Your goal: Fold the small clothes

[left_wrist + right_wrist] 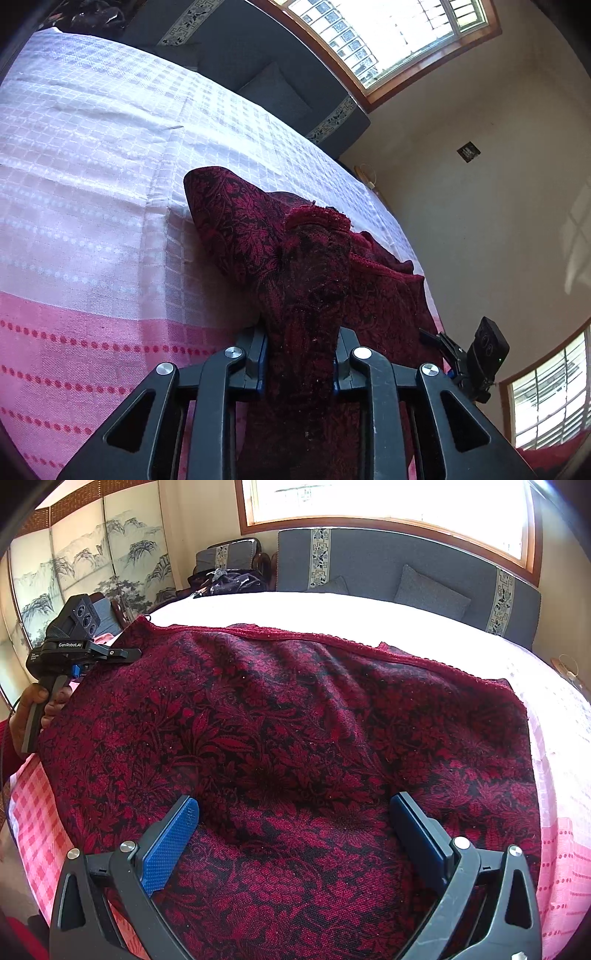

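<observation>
A dark red floral cloth [295, 720] lies spread over a surface with a pink and white checked cover [92, 184]. In the left wrist view a bunched, raised fold of the cloth [306, 295] runs between the fingers of my left gripper [299, 369], which is shut on it. The right wrist view shows this left gripper [127, 652] at the cloth's far left corner, held by a hand [33, 709]. My right gripper [295, 827] stands open over the near middle of the cloth, blue pads [173, 842] wide apart. In the left wrist view the right gripper [434, 336] sits at the cloth's right edge.
A grey sofa [388, 565] with a cushion [432, 590] stands behind the covered surface, under a bright window [388, 502]. A painted folding screen [92, 565] is at the back left. A chair with dark clothes [232, 576] stands beside the sofa.
</observation>
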Demonstrator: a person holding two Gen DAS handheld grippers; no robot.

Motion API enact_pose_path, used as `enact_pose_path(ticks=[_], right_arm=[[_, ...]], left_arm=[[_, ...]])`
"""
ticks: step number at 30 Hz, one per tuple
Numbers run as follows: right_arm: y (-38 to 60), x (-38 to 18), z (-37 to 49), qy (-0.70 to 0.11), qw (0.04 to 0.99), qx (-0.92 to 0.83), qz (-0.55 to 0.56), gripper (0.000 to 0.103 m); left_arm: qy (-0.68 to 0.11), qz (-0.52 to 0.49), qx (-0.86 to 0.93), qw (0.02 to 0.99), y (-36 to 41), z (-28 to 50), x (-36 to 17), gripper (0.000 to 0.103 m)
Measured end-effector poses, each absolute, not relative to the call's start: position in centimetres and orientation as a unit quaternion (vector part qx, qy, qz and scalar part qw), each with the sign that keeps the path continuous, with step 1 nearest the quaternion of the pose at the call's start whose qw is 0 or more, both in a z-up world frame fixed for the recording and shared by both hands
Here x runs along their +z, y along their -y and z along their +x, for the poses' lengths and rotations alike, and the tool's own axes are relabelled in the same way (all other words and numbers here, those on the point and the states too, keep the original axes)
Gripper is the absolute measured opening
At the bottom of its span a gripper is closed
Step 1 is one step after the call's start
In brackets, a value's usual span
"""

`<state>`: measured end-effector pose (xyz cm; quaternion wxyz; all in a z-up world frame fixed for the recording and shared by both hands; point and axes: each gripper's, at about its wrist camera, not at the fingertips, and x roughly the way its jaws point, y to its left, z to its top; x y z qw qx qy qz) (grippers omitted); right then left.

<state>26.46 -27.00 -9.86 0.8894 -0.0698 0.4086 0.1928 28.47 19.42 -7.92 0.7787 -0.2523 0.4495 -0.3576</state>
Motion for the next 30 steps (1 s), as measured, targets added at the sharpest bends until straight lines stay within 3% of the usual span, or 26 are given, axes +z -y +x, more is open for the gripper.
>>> enact_pose_path(ticks=[7, 9, 11, 13, 14, 21, 23, 30], right_arm=[[28.1, -9.5, 26.1, -0.399, 0.895, 0.195, -0.032, 0.102], [28.8, -8.5, 25.7, -0.392, 0.893, 0.218, 0.034, 0.091], [29.0, -7.7, 25.9, -0.391, 0.881, 0.250, 0.092, 0.047], [28.3, -7.3, 27.1, -0.407, 0.870, 0.257, 0.106, 0.021], [27.8, -7.3, 27.9, -0.414, 0.865, 0.263, 0.109, 0.014], [25.6, -9.5, 36.2, -0.470, 0.833, 0.248, 0.153, 0.013], [25.4, -11.4, 38.4, -0.502, 0.813, 0.240, 0.175, 0.005], [27.7, -12.2, 38.8, -0.492, 0.792, 0.261, 0.251, 0.001]], left_arm=[[-0.460, -0.206, -0.323, 0.801, -17.6, 27.4, -5.5, 0.023], [-0.462, -0.190, -0.315, 0.807, -17.0, 27.1, -4.8, 0.023], [-0.465, -0.177, -0.309, 0.811, -16.5, 26.9, -4.2, 0.023], [-0.470, -0.171, -0.300, 0.812, -16.2, 26.9, -3.8, 0.022], [-0.472, -0.171, -0.296, 0.812, -16.0, 26.8, -3.6, 0.022], [-0.477, -0.181, -0.296, 0.808, -15.6, 26.0, -1.4, 0.022], [-0.477, -0.180, -0.302, 0.805, -15.1, 25.7, -0.3, 0.022], [-0.483, -0.177, -0.325, 0.793, -11.3, 24.8, 3.5, 0.022]])
